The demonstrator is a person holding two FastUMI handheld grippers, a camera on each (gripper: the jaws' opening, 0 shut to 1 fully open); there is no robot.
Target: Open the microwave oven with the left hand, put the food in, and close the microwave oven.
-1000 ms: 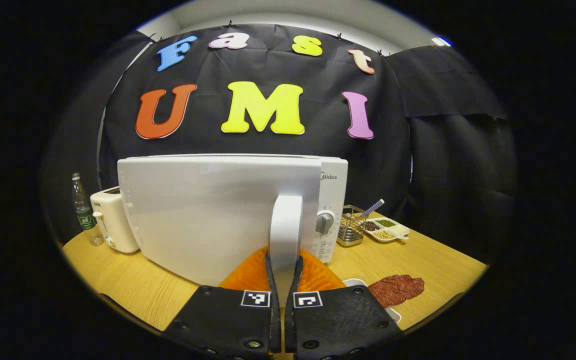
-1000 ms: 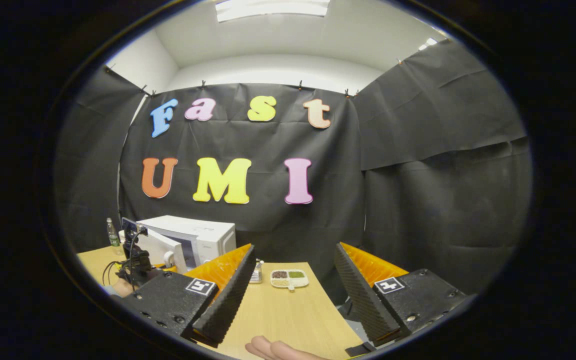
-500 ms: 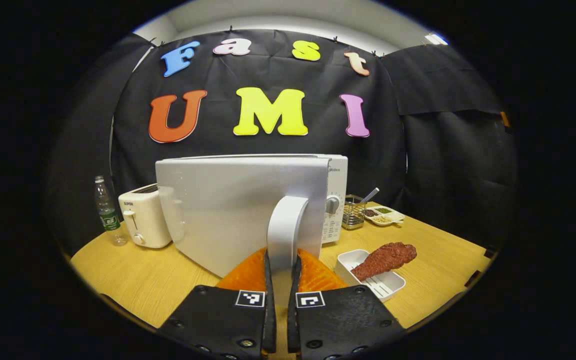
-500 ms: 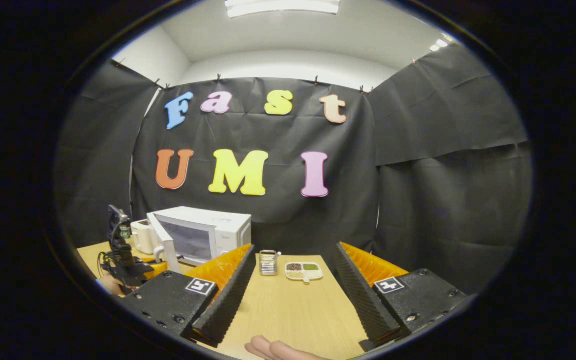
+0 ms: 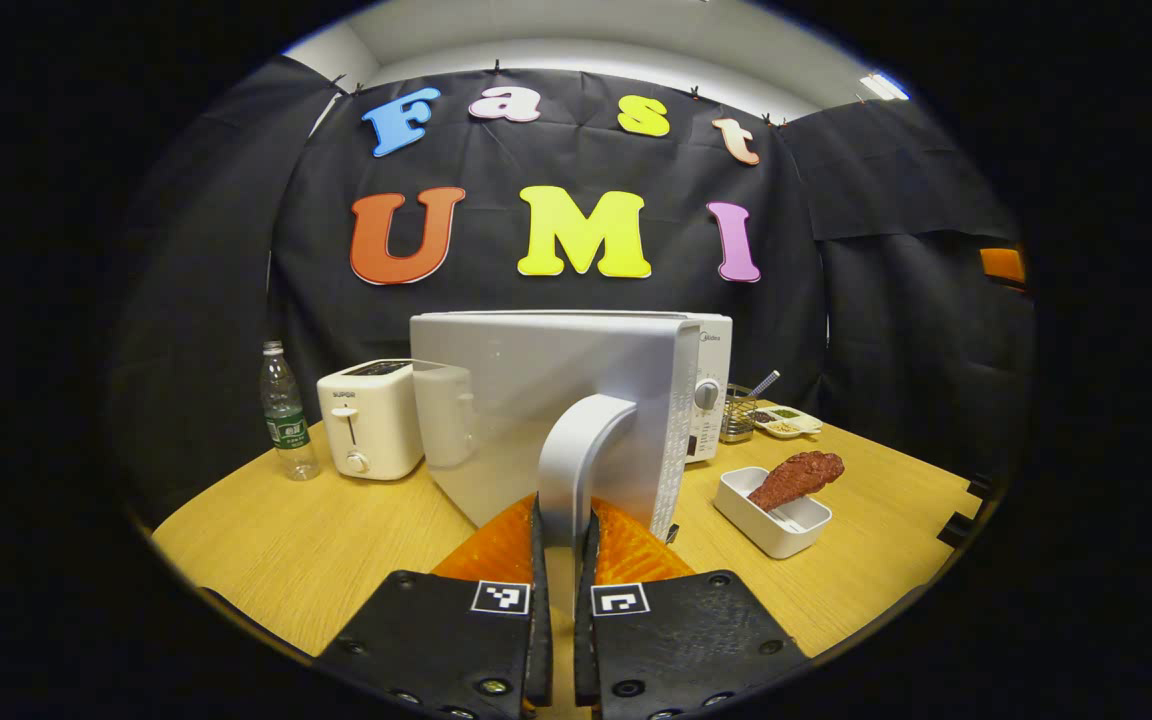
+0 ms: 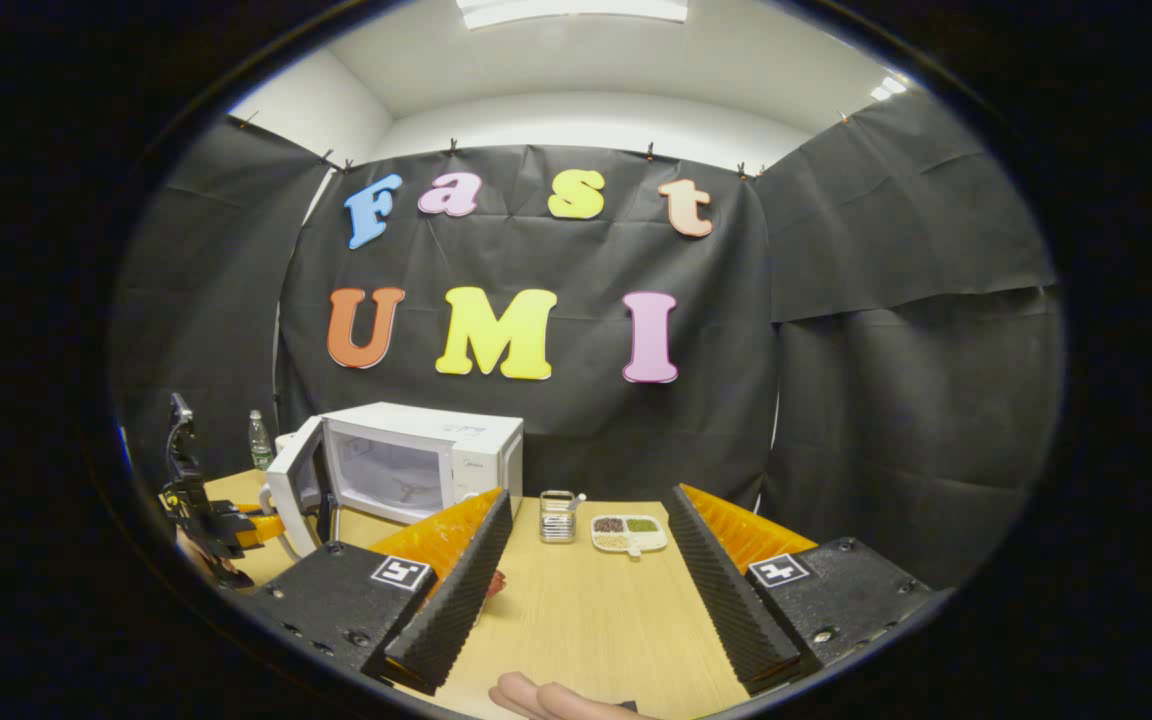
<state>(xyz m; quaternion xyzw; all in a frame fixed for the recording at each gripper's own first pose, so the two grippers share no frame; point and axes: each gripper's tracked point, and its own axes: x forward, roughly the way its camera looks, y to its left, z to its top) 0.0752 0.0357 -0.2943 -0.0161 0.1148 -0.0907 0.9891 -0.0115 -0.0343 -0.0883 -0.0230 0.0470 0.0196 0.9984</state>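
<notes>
Left gripper (image 5: pixel 563 520) clamps the smooth curved door handle (image 5: pixel 576 455) of the glossy microwave oven (image 6: pixel 406 465); right gripper (image 6: pixel 586 560) gapes above the woodgrain table (image 6: pixel 586 620).

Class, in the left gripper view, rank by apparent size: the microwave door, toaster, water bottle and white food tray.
1. microwave door, helped by nearness to the camera
2. toaster
3. white food tray and water bottle look similar, so unranked

wooden table (image 5: pixel 316 540) bears microwave (image 5: pixel 706 380), toaster (image 5: pixel 368 418), bottle (image 5: pixel 286 412), tray (image 5: pixel 774 512).
</notes>
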